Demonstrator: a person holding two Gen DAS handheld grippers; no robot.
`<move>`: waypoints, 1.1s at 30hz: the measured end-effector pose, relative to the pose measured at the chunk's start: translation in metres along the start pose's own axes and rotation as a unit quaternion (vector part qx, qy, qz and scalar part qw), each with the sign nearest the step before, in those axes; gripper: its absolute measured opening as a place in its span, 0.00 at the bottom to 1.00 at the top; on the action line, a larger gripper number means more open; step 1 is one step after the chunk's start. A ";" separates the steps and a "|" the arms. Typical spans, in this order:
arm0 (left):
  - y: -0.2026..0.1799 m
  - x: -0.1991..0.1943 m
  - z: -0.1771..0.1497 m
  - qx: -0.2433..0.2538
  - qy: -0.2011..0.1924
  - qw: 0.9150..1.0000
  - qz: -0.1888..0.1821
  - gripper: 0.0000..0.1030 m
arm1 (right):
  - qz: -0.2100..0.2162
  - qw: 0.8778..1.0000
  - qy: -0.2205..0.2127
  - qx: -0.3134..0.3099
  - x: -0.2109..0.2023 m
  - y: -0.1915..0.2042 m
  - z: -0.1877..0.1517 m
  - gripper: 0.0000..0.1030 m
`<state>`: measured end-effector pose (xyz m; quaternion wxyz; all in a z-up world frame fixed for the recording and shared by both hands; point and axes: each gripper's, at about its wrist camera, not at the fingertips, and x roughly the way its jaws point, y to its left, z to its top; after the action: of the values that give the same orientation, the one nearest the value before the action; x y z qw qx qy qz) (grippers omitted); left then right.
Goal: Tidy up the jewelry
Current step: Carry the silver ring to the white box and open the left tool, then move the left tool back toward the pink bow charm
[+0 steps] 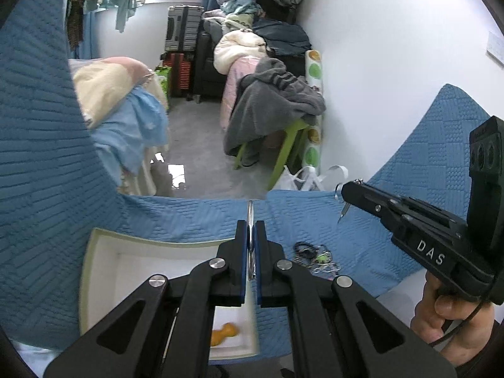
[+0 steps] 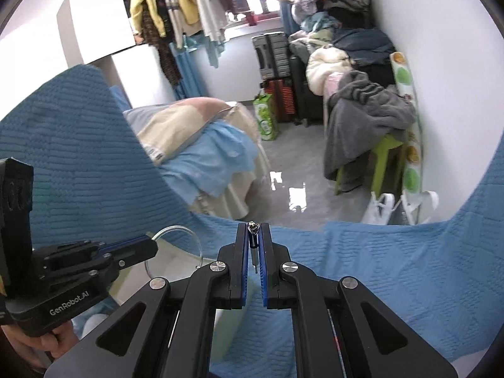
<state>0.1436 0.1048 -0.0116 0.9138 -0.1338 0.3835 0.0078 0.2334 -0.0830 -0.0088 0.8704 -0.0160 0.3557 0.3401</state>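
A: Where is the silver ring point(image 1: 250, 220) in the left wrist view?

B: At the centre of the frame, standing on edge and pinched between the blue pads of the left hand-held gripper point(image 1: 251, 230). Its top pokes out above the fingertips. Below it, at lower left, sits a white box point(image 1: 104, 258) with a pale green rim, open, on the blue quilted bedspread point(image 1: 195, 217).

A: Anything in the box?

B: 1 small orange piece point(image 1: 224, 336) on its floor, at the bottom centre of the frame, partly hidden by the gripper's arms.

A: And the right hand-held gripper point(image 1: 343, 190)?

B: In the left view it enters from the right edge, fingers closed, with a small metal pendant point(image 1: 341, 212) dangling below its tip. A tangle of bracelets and chains point(image 1: 316, 256) lies on the bedspread right of centre, below that gripper and just right of the left one.

A: What does the right wrist view add?

B: It shows the grip head on: the right hand-held gripper point(image 2: 253, 233) is clamped on the slim pendant point(image 2: 253, 239), which hangs upright between the pads at frame centre. The left hand-held gripper point(image 2: 148, 247) shows at the left edge, holding the ring point(image 2: 176, 239) as a large hoop over the box. The tangle does not appear there.
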 end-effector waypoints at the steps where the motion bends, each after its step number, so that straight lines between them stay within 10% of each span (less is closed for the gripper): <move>1: 0.007 -0.001 -0.002 -0.005 0.001 1.000 0.001 0.03 | 0.003 1.000 0.003 -0.001 0.003 0.007 -0.002 0.05; 23: 0.098 0.034 -0.082 -0.082 0.084 0.993 0.023 0.03 | 0.022 0.988 0.152 -0.022 0.095 0.080 -0.103 0.05; 33: 0.110 0.021 -0.084 -0.104 0.080 0.991 0.030 0.09 | 0.025 0.988 0.147 -0.028 0.091 0.082 -0.098 0.14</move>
<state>0.0872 0.1880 -0.1088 0.8606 -0.2173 0.4562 0.0641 0.1711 0.0059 -0.1218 0.7988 -0.0809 0.4709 0.3654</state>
